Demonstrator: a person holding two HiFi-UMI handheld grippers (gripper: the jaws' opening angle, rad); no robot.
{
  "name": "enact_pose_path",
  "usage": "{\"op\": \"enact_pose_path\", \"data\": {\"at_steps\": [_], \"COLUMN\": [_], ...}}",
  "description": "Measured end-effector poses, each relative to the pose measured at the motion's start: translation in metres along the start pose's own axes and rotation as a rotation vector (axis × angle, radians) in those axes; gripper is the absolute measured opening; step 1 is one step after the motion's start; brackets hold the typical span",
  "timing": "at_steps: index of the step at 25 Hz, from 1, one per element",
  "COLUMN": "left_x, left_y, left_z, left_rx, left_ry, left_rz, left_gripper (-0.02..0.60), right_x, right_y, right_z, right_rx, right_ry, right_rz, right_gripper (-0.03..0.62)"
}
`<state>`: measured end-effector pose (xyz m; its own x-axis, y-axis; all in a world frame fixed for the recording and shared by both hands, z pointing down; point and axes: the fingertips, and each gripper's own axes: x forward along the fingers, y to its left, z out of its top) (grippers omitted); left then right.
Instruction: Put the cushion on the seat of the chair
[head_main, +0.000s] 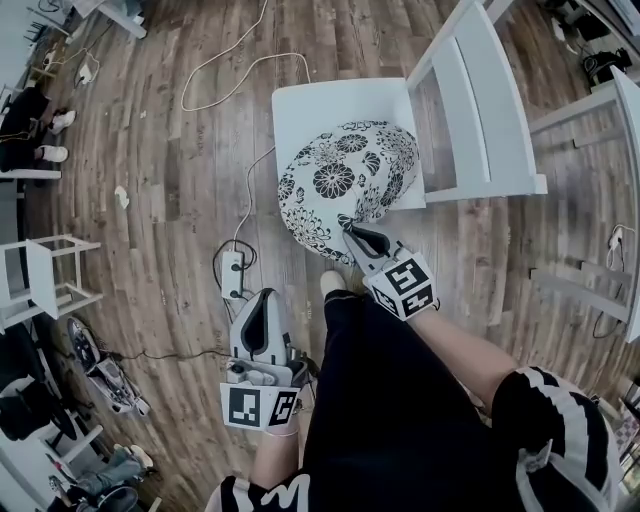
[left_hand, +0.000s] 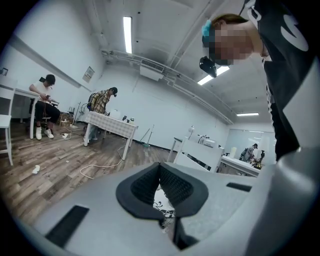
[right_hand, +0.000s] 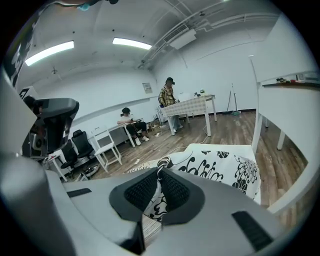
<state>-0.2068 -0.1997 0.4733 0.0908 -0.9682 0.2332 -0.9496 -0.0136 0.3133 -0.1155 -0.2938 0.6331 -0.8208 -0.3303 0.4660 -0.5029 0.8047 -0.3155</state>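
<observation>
A black-and-white flowered cushion (head_main: 345, 180) lies partly on the white chair's seat (head_main: 310, 105), and its near edge hangs over the seat's front. My right gripper (head_main: 352, 232) is shut on that near edge; in the right gripper view the patterned cloth (right_hand: 220, 165) is pinched between the pads where the right gripper (right_hand: 159, 172) closes. My left gripper (head_main: 262, 298) hangs lower left over the floor, apart from the cushion. In the left gripper view the left gripper (left_hand: 160, 166) has its tips together and nothing in them; a bit of cushion (left_hand: 162, 200) shows beyond.
The chair's back (head_main: 480, 100) rises to the right of the seat. A power strip (head_main: 233, 275) and a white cable (head_main: 230, 70) lie on the wood floor. A small white chair (head_main: 50, 275) stands at the left. My black trouser leg (head_main: 400, 400) fills the foreground.
</observation>
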Motion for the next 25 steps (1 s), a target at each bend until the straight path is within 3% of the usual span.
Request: {"op": "enact_pose_path", "data": {"at_steps": [17, 25], "left_x": [0.009, 0.026], "left_y": [0.031, 0.034], "left_z": [-0.043, -0.052], "left_rx": [-0.029, 0.035], "left_ry": [0.082, 0.069], "left_rz": [-0.012, -0.048], "left_gripper": [0.006, 0.005], "right_x": [0.068, 0.091], "right_y": [-0.027, -0.041], "right_z": [-0.039, -0.062], "right_rx": [-0.037, -0.077], "right_ry": [0.03, 0.045], "right_rz": [-0.003, -0.007], "right_gripper": [0.034, 0.034]}}
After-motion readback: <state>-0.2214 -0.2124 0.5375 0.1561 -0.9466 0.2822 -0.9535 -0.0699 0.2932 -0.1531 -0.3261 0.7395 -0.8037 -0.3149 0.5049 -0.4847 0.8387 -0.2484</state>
